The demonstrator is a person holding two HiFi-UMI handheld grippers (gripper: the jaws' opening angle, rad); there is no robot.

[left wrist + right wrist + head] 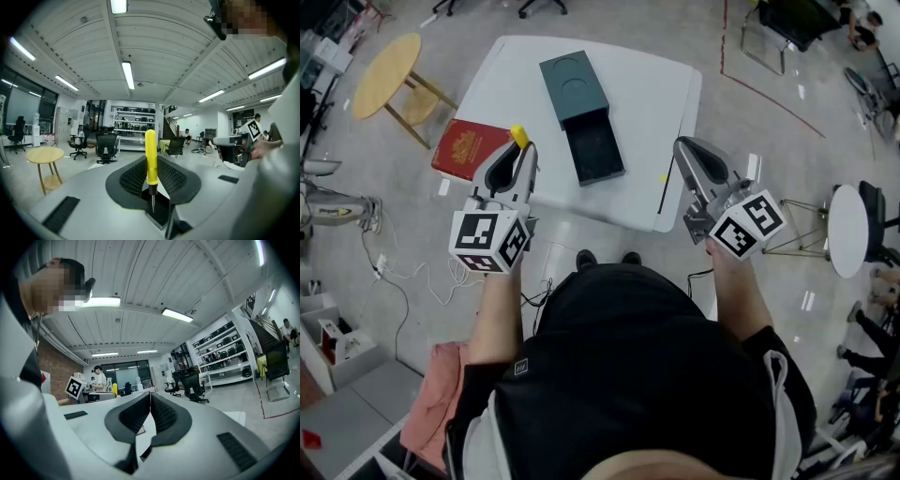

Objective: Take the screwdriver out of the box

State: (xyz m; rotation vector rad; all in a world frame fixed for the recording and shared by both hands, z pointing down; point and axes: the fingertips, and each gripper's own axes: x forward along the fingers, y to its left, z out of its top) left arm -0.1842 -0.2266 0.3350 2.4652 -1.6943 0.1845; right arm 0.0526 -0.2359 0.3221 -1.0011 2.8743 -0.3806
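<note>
At the near left edge of the table (661, 94), my left gripper (522, 150) pinches the screwdriver (150, 154) upright, held clear of the open box (586, 122) so nothing snags. My right gripper (150, 397), jaws together and empty, waits aside.

A red book (472, 150) lies on the white table (656, 103) (left edge).
</note>
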